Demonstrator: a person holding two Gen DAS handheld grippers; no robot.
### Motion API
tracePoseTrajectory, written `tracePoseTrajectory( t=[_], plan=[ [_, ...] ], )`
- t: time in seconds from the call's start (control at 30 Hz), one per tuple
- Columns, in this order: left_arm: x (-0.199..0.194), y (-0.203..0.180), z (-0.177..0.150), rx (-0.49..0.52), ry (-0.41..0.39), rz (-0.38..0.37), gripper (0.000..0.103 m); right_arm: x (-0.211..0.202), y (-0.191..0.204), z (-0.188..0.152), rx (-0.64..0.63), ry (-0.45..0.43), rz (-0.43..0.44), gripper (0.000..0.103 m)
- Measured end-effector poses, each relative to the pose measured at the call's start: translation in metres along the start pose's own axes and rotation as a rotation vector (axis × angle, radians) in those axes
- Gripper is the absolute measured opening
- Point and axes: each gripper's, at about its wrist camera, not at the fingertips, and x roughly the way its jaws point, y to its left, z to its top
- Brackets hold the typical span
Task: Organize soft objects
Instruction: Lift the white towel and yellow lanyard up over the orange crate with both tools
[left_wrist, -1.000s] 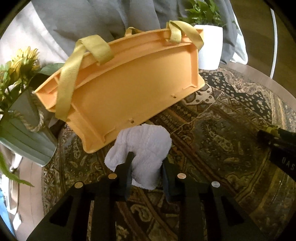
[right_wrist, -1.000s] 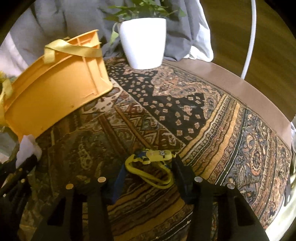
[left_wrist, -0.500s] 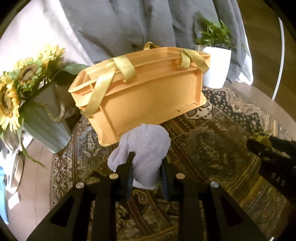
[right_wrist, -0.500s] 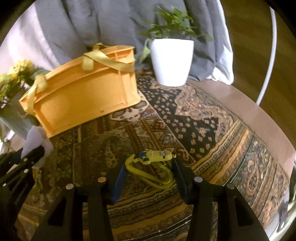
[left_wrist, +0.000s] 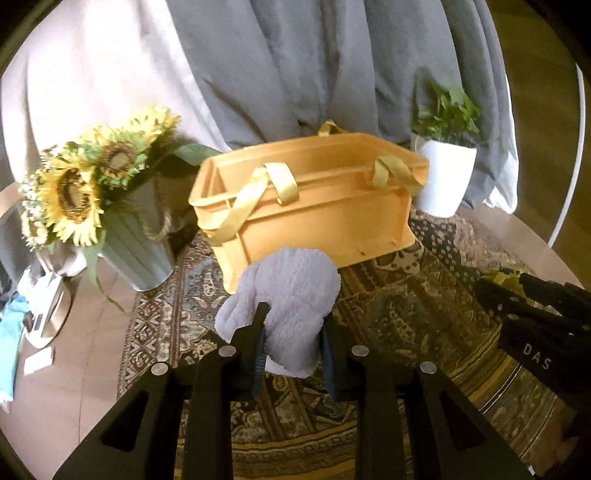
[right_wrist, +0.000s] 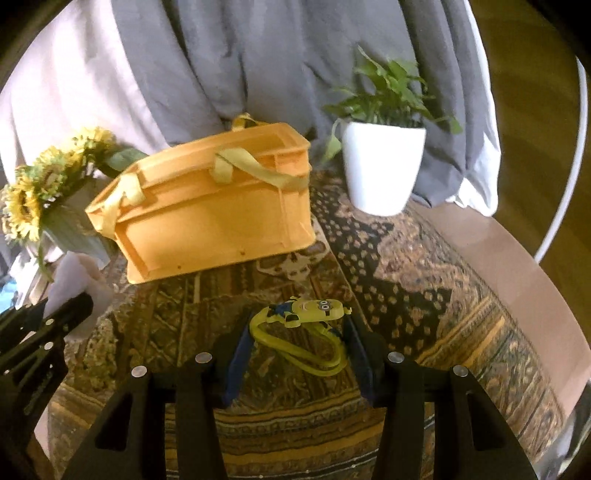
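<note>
Gripping a fluffy white cloth (left_wrist: 291, 299), the left gripper (left_wrist: 293, 332) has both fingers clamped on it, cloth bunched and sticking up past the tips, off the patterned rug (left_wrist: 406, 314). Straight ahead of the gripper: orange crate (left_wrist: 325, 218) with yellow webbing handles, standing on the rug, open side up. Ahead-left of it: sunflowers in a pale green bucket (left_wrist: 136, 243). Ahead-right, beyond the crate's far end: white plant pot (left_wrist: 445, 177). Grey drape behind all of it. Far right edge: the other black gripper pokes in, something yellow at its tips.

Right wrist view: right gripper (right_wrist: 299, 332) closed on a yellow minion toy (right_wrist: 314, 308) with a yellow-green strap loop; toy sits crosswise between the two fingers, strap hanging toward the camera, rug underneath. Whether the toy is clear of the rug, can't tell. Crate (right_wrist: 218, 218) ahead-left of this gripper, plant pot (right_wrist: 382, 168) ahead-right, sunflowers (right_wrist: 26, 203) far left. Left gripper (right_wrist: 55, 314) enters at the left edge, white cloth (right_wrist: 74, 273) showing above its fingers. Both held items are outside the crate, near its front side.
</note>
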Motion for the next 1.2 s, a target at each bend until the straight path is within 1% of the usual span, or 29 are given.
tracePoseTrajectory(
  t=[0.23,0.57,0.8,1.2],
  plan=[
    [-0.019,0.000,0.005,-0.089,-0.024,0.039,0.026,-0.011,0.000,0.017,-0.061,-0.042,0.064,0.050],
    [-0.039,-0.004,0.014,-0.163,-0.075,0.093,0.026,-0.026,0.003,0.041,-0.139,-0.117,0.149,0.050],
    [-0.048,-0.005,0.026,-0.180,-0.110,0.123,0.026,-0.032,0.003,0.059,-0.164,-0.163,0.191,0.050],
    [-0.054,-0.001,0.051,-0.191,-0.174,0.144,0.026,-0.034,0.008,0.089,-0.178,-0.231,0.243,0.050]
  ],
)
